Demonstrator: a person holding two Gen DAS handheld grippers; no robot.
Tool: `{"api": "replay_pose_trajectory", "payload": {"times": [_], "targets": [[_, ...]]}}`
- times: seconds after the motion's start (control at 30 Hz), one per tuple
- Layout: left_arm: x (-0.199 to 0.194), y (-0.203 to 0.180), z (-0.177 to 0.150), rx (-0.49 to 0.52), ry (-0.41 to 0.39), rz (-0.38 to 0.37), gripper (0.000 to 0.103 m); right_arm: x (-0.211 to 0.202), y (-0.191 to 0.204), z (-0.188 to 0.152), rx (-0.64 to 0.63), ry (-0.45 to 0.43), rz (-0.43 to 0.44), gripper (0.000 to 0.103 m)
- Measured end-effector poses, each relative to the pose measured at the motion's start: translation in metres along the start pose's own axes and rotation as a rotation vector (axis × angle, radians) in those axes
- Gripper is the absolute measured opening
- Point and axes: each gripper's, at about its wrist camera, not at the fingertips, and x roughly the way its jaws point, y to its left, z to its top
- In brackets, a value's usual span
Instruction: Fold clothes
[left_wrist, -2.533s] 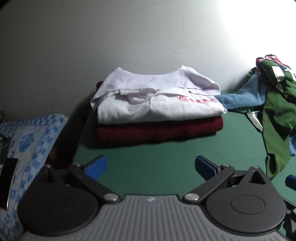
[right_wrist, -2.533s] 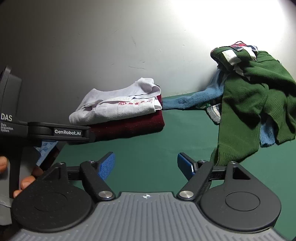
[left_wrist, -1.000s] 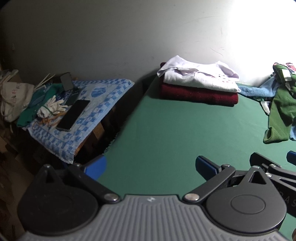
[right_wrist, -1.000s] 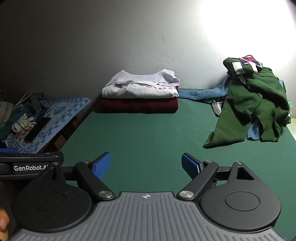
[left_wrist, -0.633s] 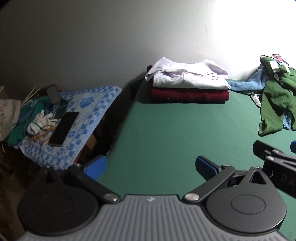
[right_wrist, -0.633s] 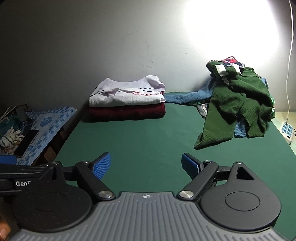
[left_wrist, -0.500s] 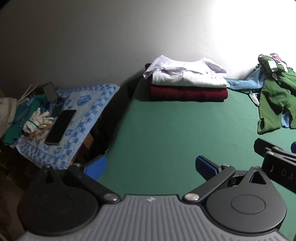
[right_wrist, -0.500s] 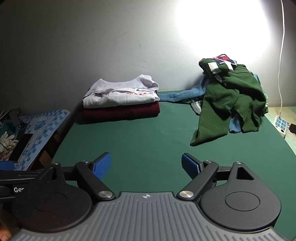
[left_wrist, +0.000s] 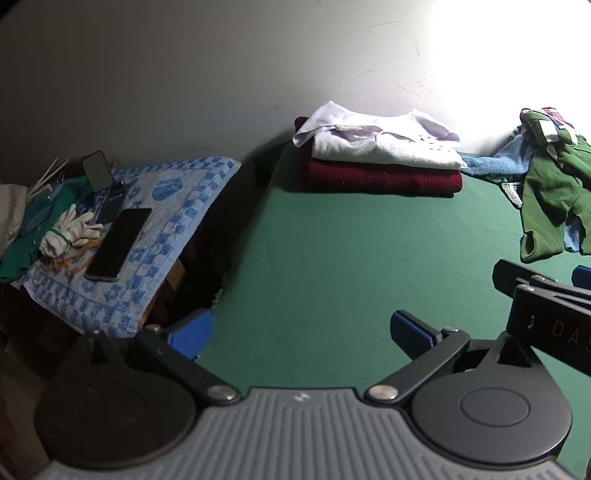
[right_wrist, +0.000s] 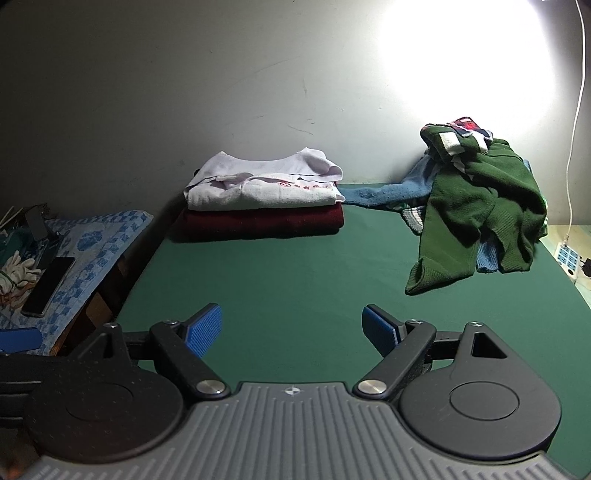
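Observation:
A folded white shirt (right_wrist: 262, 186) lies on a folded dark red sweater (right_wrist: 264, 221) at the back of the green table (right_wrist: 295, 280), against the wall. To the right sits an unfolded heap with a green sweater (right_wrist: 484, 210) on top and a blue garment (right_wrist: 384, 192) under it. The stack shows as white shirt (left_wrist: 384, 142) on red sweater (left_wrist: 380, 179) in the left wrist view, with the green sweater (left_wrist: 554, 192) far right. My left gripper (left_wrist: 301, 330) and right gripper (right_wrist: 291, 326) are both open and empty, low over the near part of the table.
A side stand left of the table carries a blue checked towel (left_wrist: 162, 225), a black phone (left_wrist: 118, 243), white gloves (left_wrist: 68, 230) and other small items. A gap separates stand and table. A white cable (right_wrist: 576, 122) and power strip (right_wrist: 570, 256) are at far right.
Both grippers have pulled back from the folded stack toward the near side of the table, staying open. The stack and the heap have not moved.

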Motion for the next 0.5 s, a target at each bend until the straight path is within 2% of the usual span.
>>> {"api": "replay_pose_trajectory", "payload": {"times": [0.5], "targets": [[0.022,-0.012,0.0,0.048,0.002,0.015,0.103,0.019,-0.004,-0.004,0.024,0.038,0.008,0.086]]}}
